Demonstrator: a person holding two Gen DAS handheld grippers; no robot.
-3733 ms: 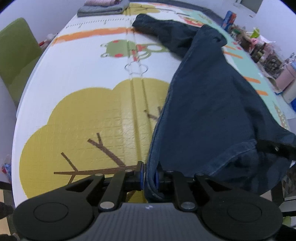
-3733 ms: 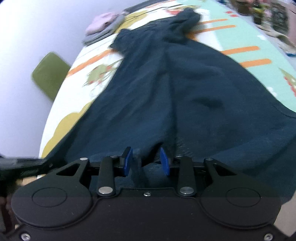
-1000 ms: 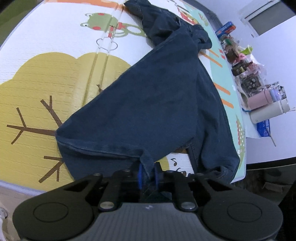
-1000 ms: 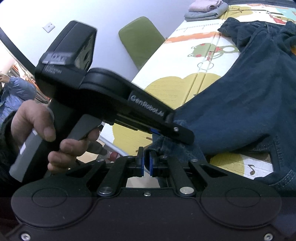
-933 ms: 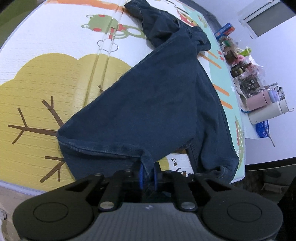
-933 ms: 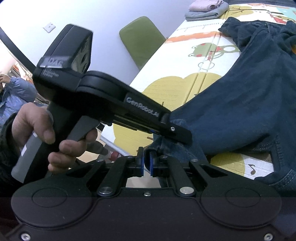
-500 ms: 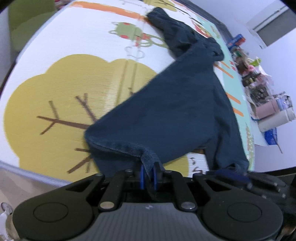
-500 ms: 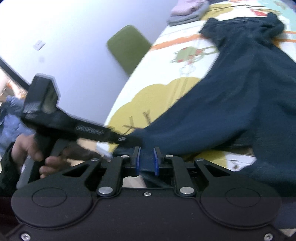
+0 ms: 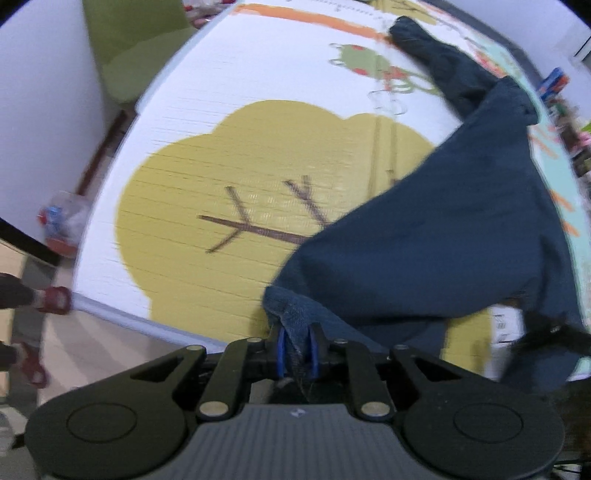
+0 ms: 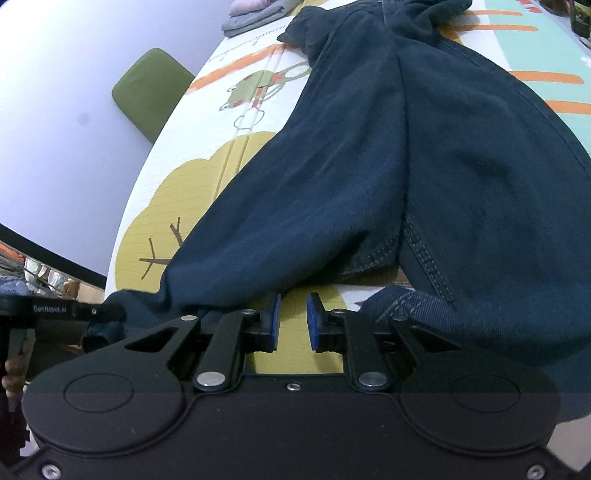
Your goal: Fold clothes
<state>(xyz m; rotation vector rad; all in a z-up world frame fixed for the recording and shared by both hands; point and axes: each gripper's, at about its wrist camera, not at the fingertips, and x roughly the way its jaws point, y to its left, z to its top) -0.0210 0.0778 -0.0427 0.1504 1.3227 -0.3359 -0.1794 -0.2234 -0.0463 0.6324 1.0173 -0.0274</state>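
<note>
Dark blue jeans lie spread across the play mat, one end running to the far side. My left gripper is shut on a folded denim edge at the mat's near edge. In the right wrist view the jeans fill the middle, with a stitched seam close to my right gripper. That gripper is open, and only yellow mat shows between its blue pads. The left gripper appears at far left, holding the cloth's corner.
A green chair stands beside the mat's left side. A stack of folded clothes sits at the far end. Clutter lines the right edge. Feet in red shoes stand on the floor at left.
My right gripper has opened and let go of the denim it was pinching. The left gripper has pulled its corner leftward, away from the right gripper, and the jeans have spread wider.
</note>
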